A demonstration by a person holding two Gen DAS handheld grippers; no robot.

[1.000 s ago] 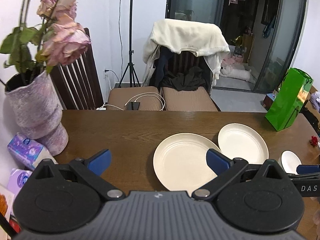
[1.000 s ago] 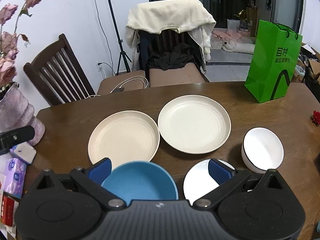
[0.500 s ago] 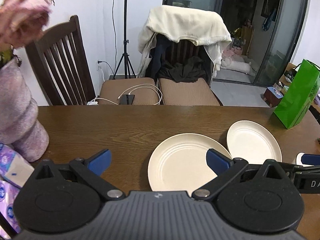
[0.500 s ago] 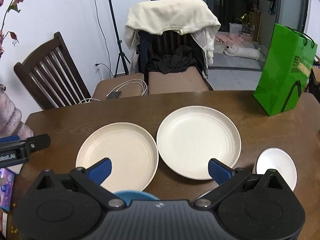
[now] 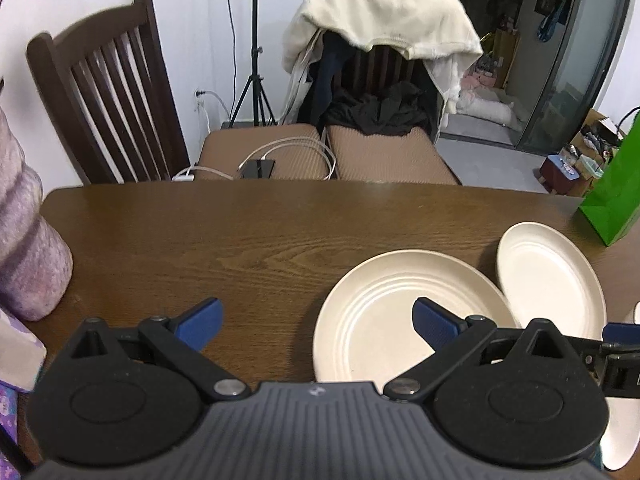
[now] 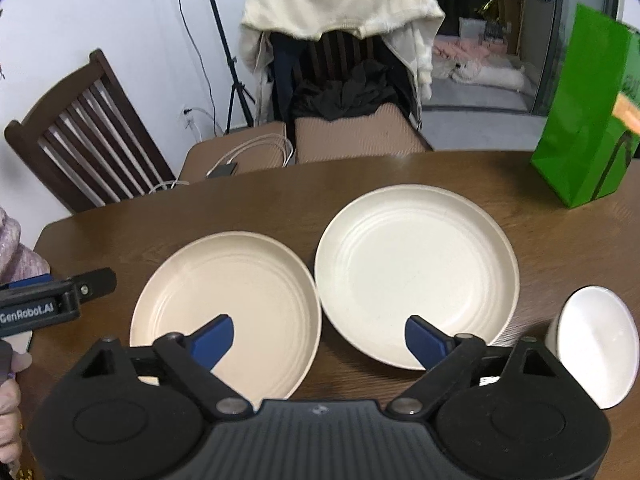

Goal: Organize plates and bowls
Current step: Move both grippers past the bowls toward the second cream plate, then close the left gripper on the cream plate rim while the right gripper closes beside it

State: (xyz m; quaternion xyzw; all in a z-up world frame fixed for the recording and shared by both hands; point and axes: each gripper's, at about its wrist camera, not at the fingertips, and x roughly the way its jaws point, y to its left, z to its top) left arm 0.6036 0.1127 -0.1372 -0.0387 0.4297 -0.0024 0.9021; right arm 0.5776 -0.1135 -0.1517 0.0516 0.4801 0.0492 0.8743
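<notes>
Two cream plates lie side by side on the brown table: the left plate (image 6: 228,292) (image 5: 400,312) and the right plate (image 6: 416,272) (image 5: 548,276). A white bowl (image 6: 596,344) sits right of them. My right gripper (image 6: 319,342) hovers low over the spot where the two rims meet. Its jaws are closing but still wide, with no pad touching a plate. My left gripper (image 5: 318,320) is open, its right finger above the left plate's near-left part and its left finger over bare table. It also shows from the side as the left gripper (image 6: 52,304).
A green paper bag (image 6: 584,120) stands at the table's far right. A pinkish vase (image 5: 28,256) and tissue packs (image 5: 16,356) sit at the left edge. Two chairs stand behind the far table edge (image 5: 280,190), one draped with clothes. A hand (image 6: 8,400) shows at lower left.
Both grippers have dropped and moved forward toward the plates. The blue bowl and small white plate have slipped out of the right wrist view. The right jaws have narrowed slightly.
</notes>
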